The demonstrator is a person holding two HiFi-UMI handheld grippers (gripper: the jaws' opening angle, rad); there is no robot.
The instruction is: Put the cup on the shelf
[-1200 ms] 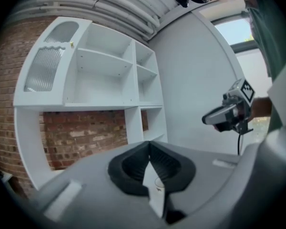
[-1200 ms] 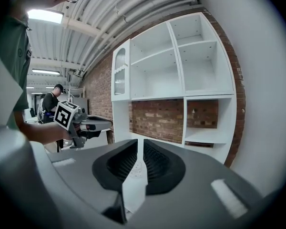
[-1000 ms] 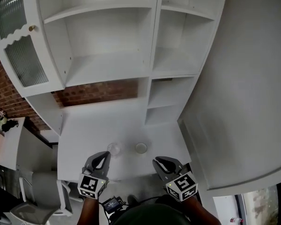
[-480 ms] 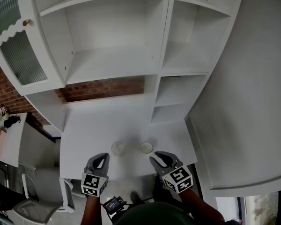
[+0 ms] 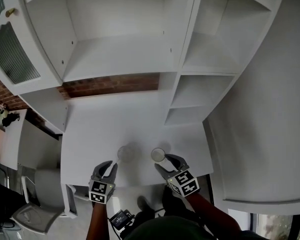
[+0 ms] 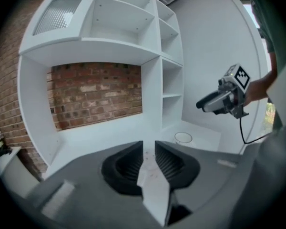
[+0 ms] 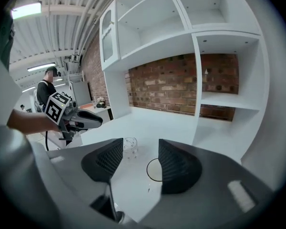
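Two cups stand near the front edge of the white desk [image 5: 95,129]: a clear glass cup [image 5: 125,153] [image 7: 129,146] and a round white-rimmed cup [image 5: 158,155] [image 6: 183,138] [image 7: 154,170]. Above the desk rise empty white shelves [image 5: 120,59]. My left gripper [image 5: 106,167] [image 6: 148,149] hangs just short of the glass cup; its jaws have just been opening, stand a narrow gap apart, and hold nothing. My right gripper [image 5: 166,162] [image 7: 140,156] sits right behind the white-rimmed cup. Its jaws have also just been opening and stand wide, with the cup ahead of the pads, untouched.
A narrow column of small shelves [image 5: 195,99] flanks the desk on the right, beside a white wall. A glass-fronted cabinet door [image 5: 10,59] hangs at upper left. A brick wall [image 5: 110,85] backs the desk. A grey chair [image 5: 37,211] stands at lower left.
Both grippers have dropped toward the desk and closed in on the two cups. Their jaws, shut before, now stand apart, the right wider than the left.
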